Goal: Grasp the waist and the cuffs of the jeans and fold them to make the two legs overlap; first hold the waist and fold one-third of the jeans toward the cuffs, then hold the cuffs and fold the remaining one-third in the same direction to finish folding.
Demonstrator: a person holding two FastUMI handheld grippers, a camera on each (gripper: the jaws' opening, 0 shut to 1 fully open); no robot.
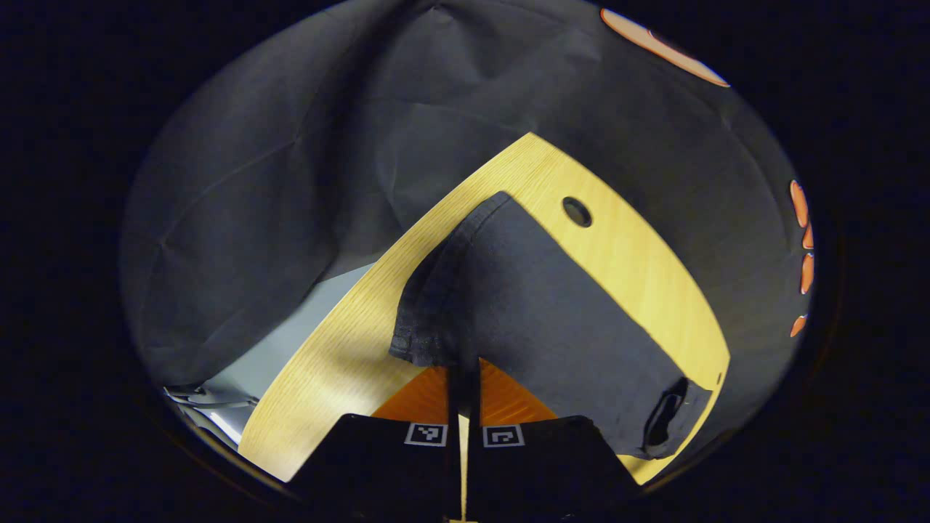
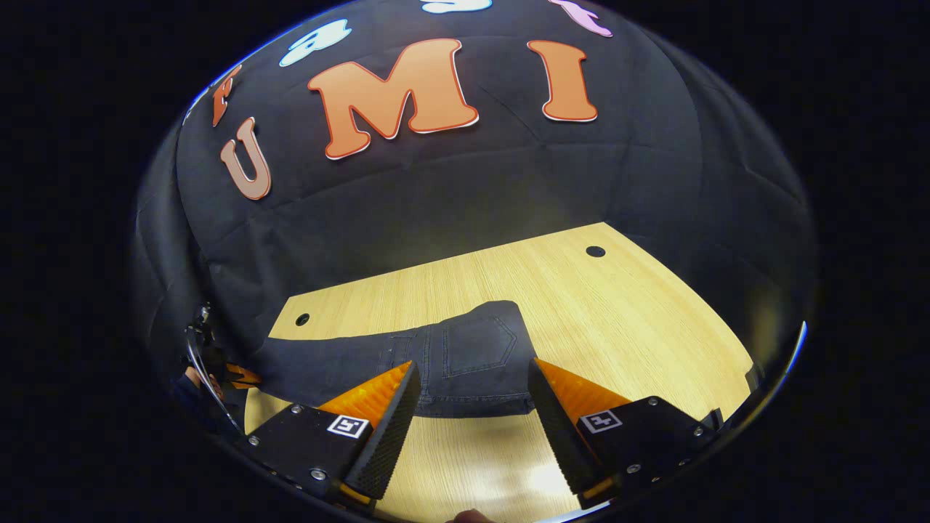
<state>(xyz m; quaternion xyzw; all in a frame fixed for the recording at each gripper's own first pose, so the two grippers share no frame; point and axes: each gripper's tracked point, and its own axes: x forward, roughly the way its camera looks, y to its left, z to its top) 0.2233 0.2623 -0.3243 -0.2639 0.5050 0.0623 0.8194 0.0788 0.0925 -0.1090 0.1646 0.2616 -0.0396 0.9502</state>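
Now, entries run near to far.
Left gripper (image 1: pixel 463 378): fingers drawn together with only a slit between them, pinching the frayed cuff end of the jeans (image 1: pixel 538 312); cloth rises from the tips and drapes away.
Right gripper (image 2: pixel 472 396): fingers spread wide, nothing between them, poised just short of the waist edge; cannot tell whether the tips touch the cloth.
Jeans, right gripper view (image 2: pixel 465 356): dark denim lying flat on the table (image 2: pixel 617 319), back pocket up, waist at the near right, legs running off to the left.
Jeans, left gripper view: cuff near, waist far right with a belt loop (image 1: pixel 665 414) at the table's edge.
Table holes: one by the jeans' far end in left gripper view (image 1: pixel 577 211); two in right gripper view, far left (image 2: pixel 302 319) and far right (image 2: pixel 595 251).
Far left, right gripper view: the other gripper and a hand (image 2: pixel 195 379) at the cuffs.
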